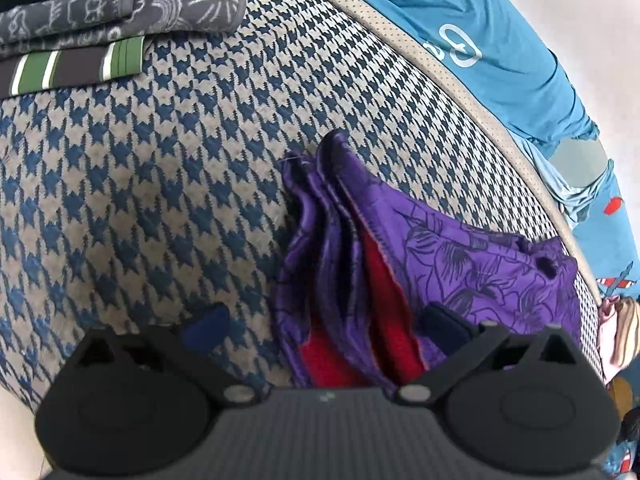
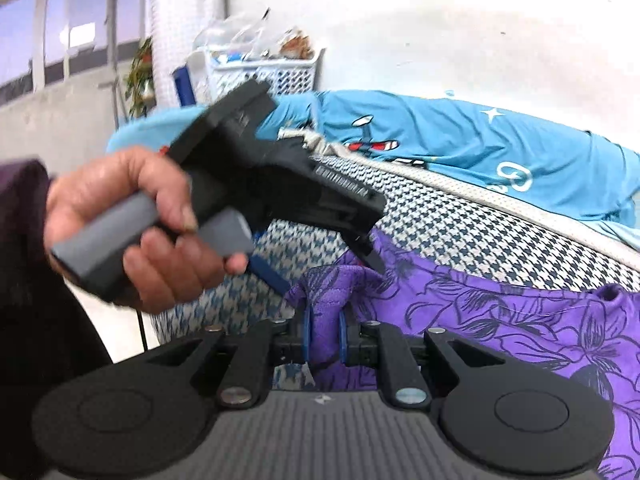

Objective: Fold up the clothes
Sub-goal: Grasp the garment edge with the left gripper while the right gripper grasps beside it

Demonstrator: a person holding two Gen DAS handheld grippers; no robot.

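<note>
A purple floral garment (image 1: 460,248) with a red inner side lies bunched on the houndstooth surface (image 1: 160,168). My left gripper (image 1: 326,324) is open, its fingers wide apart with a gathered fold of the garment between them. In the right wrist view a hand (image 2: 132,216) holds that left gripper (image 2: 324,270) just above the cloth. Close under the camera, my right gripper (image 2: 323,336) is shut on a pinched ridge of the purple garment (image 2: 500,320), blue pads (image 2: 306,334) pressing both sides.
A stack of folded clothes (image 1: 100,20), grey patterned over green striped, sits at the far left of the surface. A blue printed sheet (image 2: 460,144) lies beyond the surface's beige edge. A white laundry basket (image 2: 272,72) and a plant (image 2: 140,76) stand by the wall.
</note>
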